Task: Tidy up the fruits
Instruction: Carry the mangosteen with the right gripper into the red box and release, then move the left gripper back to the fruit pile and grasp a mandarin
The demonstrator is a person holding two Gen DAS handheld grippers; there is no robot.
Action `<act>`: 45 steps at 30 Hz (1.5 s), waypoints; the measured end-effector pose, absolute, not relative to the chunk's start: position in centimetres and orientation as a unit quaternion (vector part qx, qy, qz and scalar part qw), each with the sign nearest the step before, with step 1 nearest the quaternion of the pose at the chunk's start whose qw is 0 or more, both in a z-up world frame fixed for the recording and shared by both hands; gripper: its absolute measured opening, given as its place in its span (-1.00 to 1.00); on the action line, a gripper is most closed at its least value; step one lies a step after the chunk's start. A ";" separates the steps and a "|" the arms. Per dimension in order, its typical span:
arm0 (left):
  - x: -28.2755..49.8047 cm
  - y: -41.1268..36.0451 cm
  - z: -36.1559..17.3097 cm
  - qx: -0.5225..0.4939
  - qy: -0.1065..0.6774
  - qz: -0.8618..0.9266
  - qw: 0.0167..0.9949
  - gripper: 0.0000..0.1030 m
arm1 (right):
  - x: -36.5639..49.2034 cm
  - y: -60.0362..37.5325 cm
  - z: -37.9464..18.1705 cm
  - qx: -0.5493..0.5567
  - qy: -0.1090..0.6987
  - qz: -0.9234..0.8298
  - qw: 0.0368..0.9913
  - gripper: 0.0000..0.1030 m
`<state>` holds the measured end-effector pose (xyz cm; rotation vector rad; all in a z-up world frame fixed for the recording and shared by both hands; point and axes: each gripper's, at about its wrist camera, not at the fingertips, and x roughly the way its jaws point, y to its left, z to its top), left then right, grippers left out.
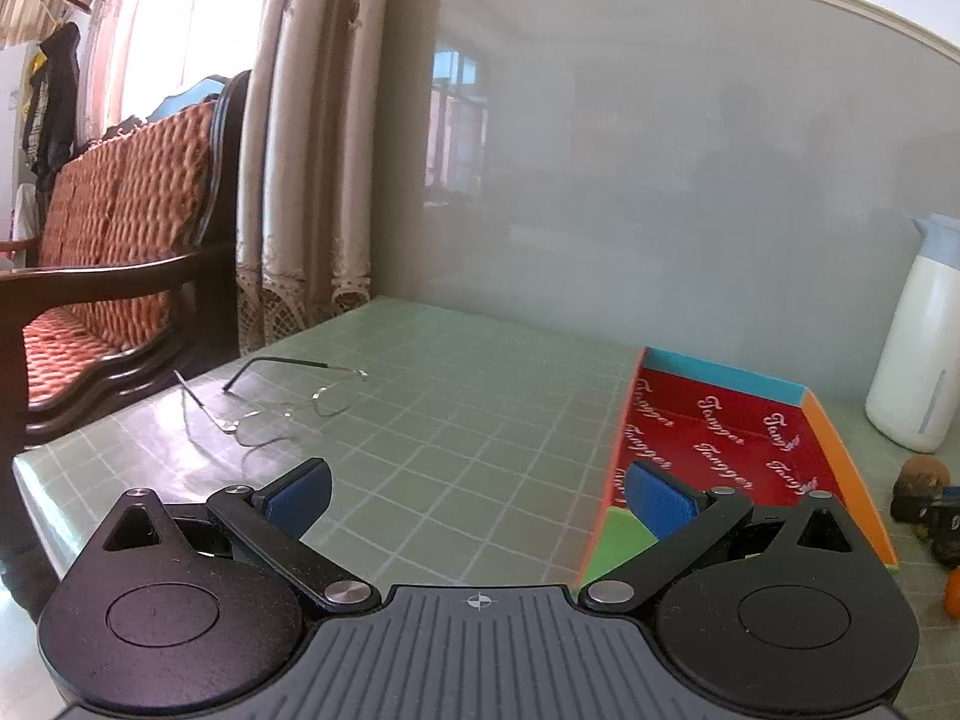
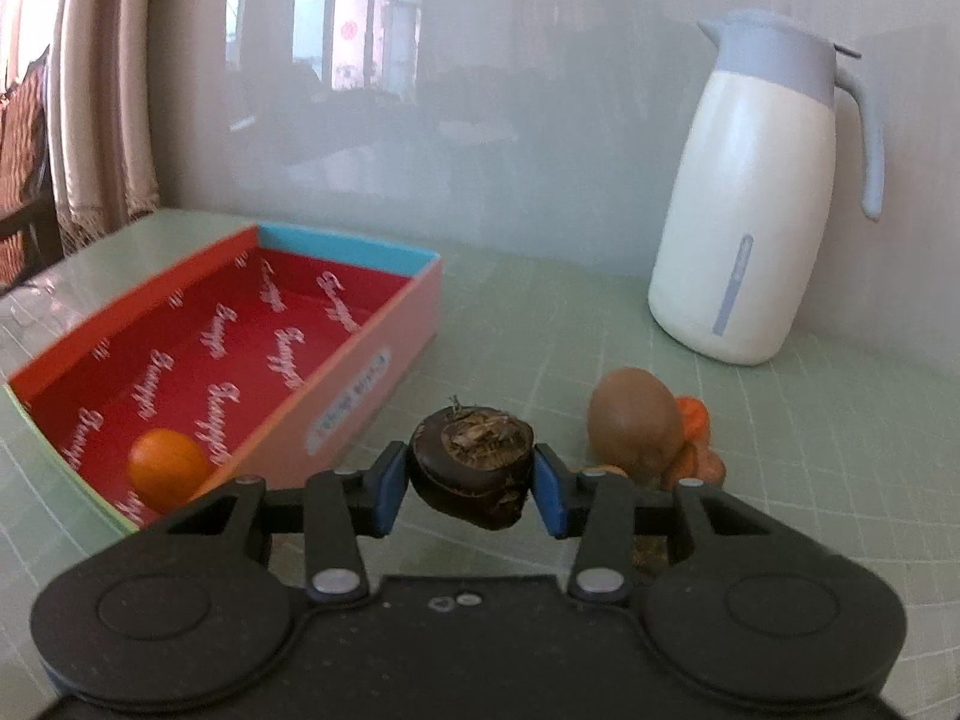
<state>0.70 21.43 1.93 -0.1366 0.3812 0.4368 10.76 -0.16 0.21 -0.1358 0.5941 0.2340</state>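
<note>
Right gripper (image 2: 471, 489) jaws clamp the dark fruit (image 2: 472, 465) across its flat sides, right of the box (image 2: 384, 354): small, light, hard-skinned, possibly slippery. Left gripper (image 1: 477, 495) jaws released.

- My right gripper (image 2: 471, 483) points a bit down. Its blue pads (image 2: 387, 486) squeeze a dark round fruit (image 2: 472, 467) from both sides.
- My left gripper (image 1: 474, 495) points a bit down too. Its jaws are wide apart, holding nothing.

one box (image 2: 372, 372), one orange (image 2: 168, 468), one jug (image 2: 750, 204), one glasses (image 1: 282, 402)
</note>
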 end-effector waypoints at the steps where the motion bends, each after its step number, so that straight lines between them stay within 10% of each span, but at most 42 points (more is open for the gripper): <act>1: 0.6 21.6 1.9 -0.066 0.188 0.219 0.955 1.00 | 10.6 0.1 0.5 -0.064 0.288 0.118 0.948 -0.18; 19: -1.2 25.4 1.3 -0.069 0.202 0.267 0.940 1.00 | 8.7 7.6 2.0 -0.063 0.241 0.209 0.946 -0.16; 23: -0.8 25.0 1.3 -0.061 0.204 0.262 0.941 1.00 | 8.5 7.7 1.7 -0.068 0.233 0.203 0.949 0.41; 29: -0.4 24.2 1.5 -0.054 0.206 0.254 0.944 1.00 | 8.4 4.5 2.7 -0.015 0.218 0.181 0.959 0.44; 36: 0.2 22.8 1.5 -0.041 0.208 0.236 0.948 1.00 | 7.8 -0.3 3.1 0.013 0.203 0.108 0.973 0.92; 45: 0.9 20.1 2.1 -0.038 0.200 0.204 0.958 1.00 | 7.0 -7.3 3.8 0.035 0.217 0.043 0.975 0.94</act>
